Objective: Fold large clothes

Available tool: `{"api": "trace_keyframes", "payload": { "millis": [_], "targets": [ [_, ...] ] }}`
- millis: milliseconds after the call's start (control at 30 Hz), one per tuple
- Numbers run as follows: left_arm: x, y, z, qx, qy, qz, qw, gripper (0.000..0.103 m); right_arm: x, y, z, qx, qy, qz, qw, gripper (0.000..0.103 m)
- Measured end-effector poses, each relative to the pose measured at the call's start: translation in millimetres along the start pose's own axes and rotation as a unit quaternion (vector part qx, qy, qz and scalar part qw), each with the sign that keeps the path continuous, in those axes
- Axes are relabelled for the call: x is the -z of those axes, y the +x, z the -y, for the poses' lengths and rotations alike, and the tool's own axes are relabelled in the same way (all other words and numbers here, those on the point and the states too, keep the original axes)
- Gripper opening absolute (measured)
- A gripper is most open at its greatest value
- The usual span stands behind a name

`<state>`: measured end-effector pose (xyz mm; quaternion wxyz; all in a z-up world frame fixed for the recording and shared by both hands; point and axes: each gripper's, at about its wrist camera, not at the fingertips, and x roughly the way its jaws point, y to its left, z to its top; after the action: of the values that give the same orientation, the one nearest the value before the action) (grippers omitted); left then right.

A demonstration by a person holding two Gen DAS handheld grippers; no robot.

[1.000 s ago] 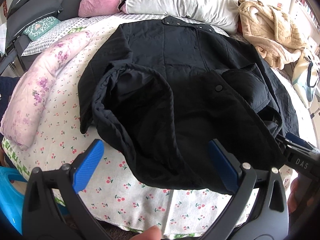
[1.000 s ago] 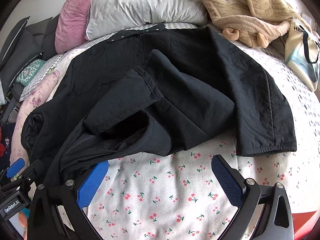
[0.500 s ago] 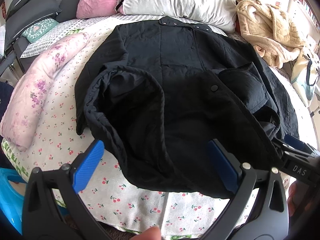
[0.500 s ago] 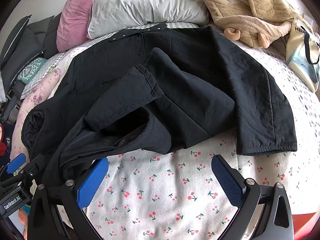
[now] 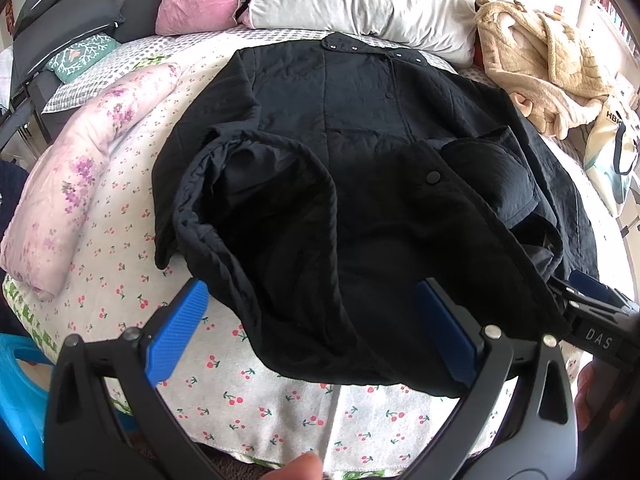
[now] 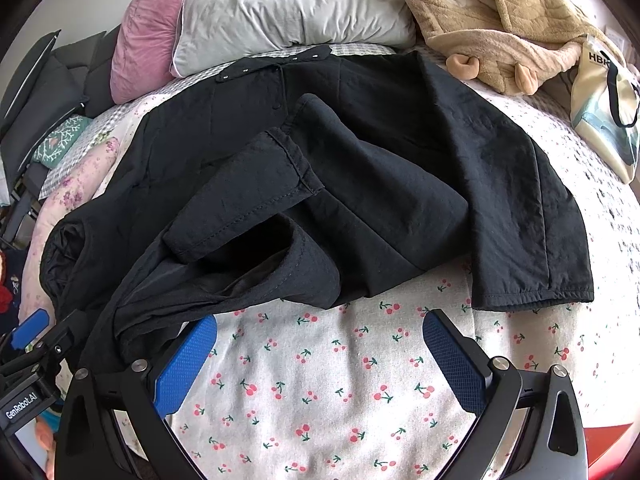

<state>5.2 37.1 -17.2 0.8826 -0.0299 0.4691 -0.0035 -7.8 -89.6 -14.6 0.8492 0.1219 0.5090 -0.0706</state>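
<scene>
a black quilted jacket (image 5: 360, 128) is seen spread across a bed covered by a white sheet printed with red cherries (image 6: 320, 380), its snap-studded collar lying toward the pillows. a grey pillow (image 6: 288, 4) and a pink cushion (image 6: 148, 40) are propped at the head of the bed, with a beige fleece garment (image 6: 500, 20) heaped beside them and a printed tote bag (image 6: 604, 112) lying at the right edge. a rolled floral quilt (image 5: 80, 184) is laid along the left side of the mattress.

the left gripper (image 5: 316, 332) is held above the near hem of the jacket, its blue-padded jaws spread wide with nothing between them; dark fabric bunched into an open fold (image 5: 260, 208) is seen just beyond. a fingertip (image 5: 296, 470) shows at the bottom of that view.

the right gripper (image 6: 320, 360) is likewise held with its jaws wide apart and empty, over bare sheet just short of the jacket's edge. one sleeve (image 6: 248, 196) is folded across the body of the garment, while the other sleeve (image 6: 532, 240) is stretched out flat toward the near right, its cuff resting on the sheet.
</scene>
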Motion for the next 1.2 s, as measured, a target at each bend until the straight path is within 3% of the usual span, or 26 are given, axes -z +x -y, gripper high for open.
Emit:
{"api": "trace_keyframes", "payload": {
  "millis": [400, 633, 933, 1033, 1200],
  "targets": [
    [-4.1, -3.1, -13.2, 0.014, -0.021, 0.016, 0.9996, 0.103, -2.0, -4.2, 7.8, 0.001, 0.008, 0.008, 1.0, 0.103],
    [-11.1, 0.5, -33.0, 0.076, -0.031, 0.02, 0.9964, 0.103, -10.2, -11.2, 24.2, -0.029, 0.022, 0.031, 0.999, 0.103],
    [-27.3, 10.7, -76.2, 0.047, -0.036, 0.01, 0.9982, 0.103, -44.6, -13.2, 69.8, -0.1, 0.076, 0.044, 0.991, 0.103],
    [-40.3, 11.8, -84.7, 0.037, -0.038, 0.013, 0.9985, 0.101, -53.9, -2.9, 75.9, -0.098, 0.084, 0.036, 0.991, 0.095],
    [-65.6, 18.1, -92.9, 0.064, -0.066, 0.024, 0.9954, 0.101, -70.3, 22.6, 78.3, -0.123, 0.085, 0.017, 0.989, 0.081]
  ]
}}
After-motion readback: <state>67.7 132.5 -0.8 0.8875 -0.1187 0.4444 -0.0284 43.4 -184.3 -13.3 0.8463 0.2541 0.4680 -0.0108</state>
